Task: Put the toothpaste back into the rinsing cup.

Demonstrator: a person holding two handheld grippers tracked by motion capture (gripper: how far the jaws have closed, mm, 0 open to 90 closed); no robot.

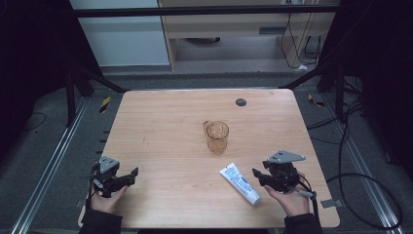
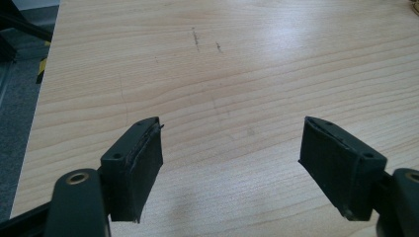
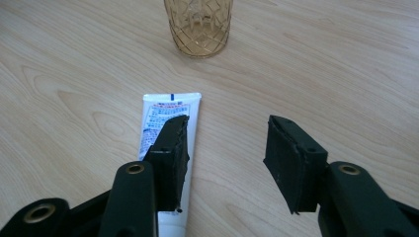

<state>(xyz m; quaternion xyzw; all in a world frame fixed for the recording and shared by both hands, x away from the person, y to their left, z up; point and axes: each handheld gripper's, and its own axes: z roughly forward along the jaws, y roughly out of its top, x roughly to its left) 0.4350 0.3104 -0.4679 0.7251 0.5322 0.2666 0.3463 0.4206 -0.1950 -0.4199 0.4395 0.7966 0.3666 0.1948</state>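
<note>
Tube [image 1: 239, 184] just beside right hand-held gripper [image 1: 256, 176]

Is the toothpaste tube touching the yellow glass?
Apart. The high view shows bare table between the toothpaste tube and the yellow glass.

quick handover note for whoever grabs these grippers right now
Left gripper: open, holds nothing, over bare table near the front left corner.
Right gripper: open, holds nothing, beside the toothpaste tube, not gripping it.
Tube lies flat near the front edge; the amber glass stands upright mid-table, apart from the tube.
Done: nothing lifted yet.
Left: probably grip the tube with the right gripper; the glass looks like its likely destination.
</note>
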